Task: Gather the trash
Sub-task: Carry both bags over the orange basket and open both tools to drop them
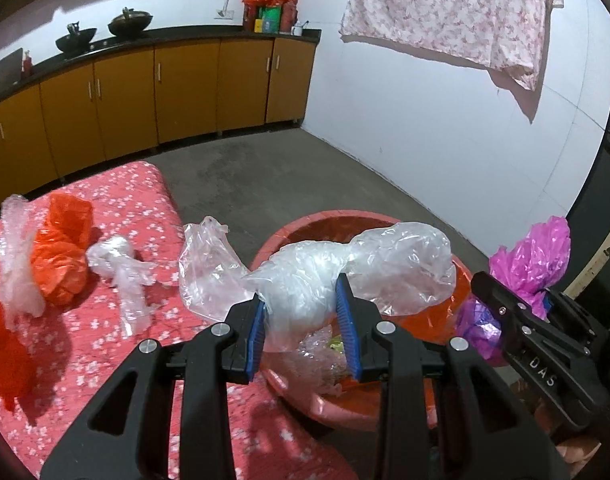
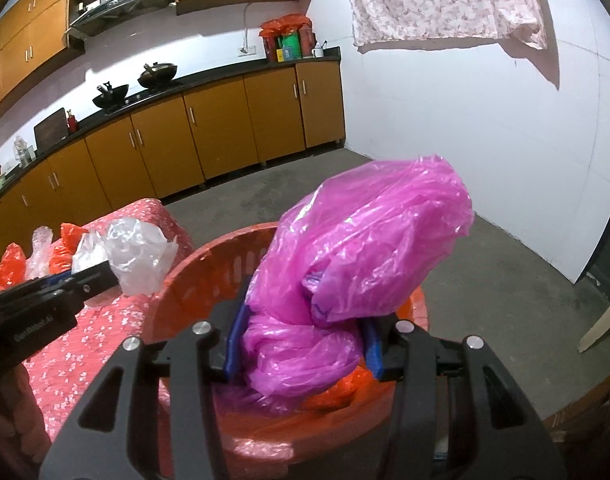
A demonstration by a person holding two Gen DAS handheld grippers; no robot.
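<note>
My left gripper (image 1: pixel 303 322) has its blue pads closed partway on a crumpled clear plastic bag (image 1: pixel 329 272), which balloons out ahead of the fingers and to both sides of them. Just beyond and beneath those fingers sits the red plastic basket (image 1: pixel 305 226), with more clear film and scraps lying in its bottom. My right gripper (image 2: pixel 303 346) is clamped on a bunched magenta plastic bag (image 2: pixel 365 248); the pads pinch its lower twist while the bulk puffs up above and ahead of the fingertips, over the same basket. From the left wrist view, the right gripper and its magenta bag sit just off to the right of my left fingers. To the left of the left gripper, on the red floral-cloth table (image 1: pixel 137 192), lie more pieces: another clear bag (image 1: pixel 209 264) closest, a knotted clear scrap (image 1: pixel 121 268) farther left, then an orange bag (image 1: pixel 65 248) with a strip of clear wrap (image 1: pixel 19 264) beside it.
</note>
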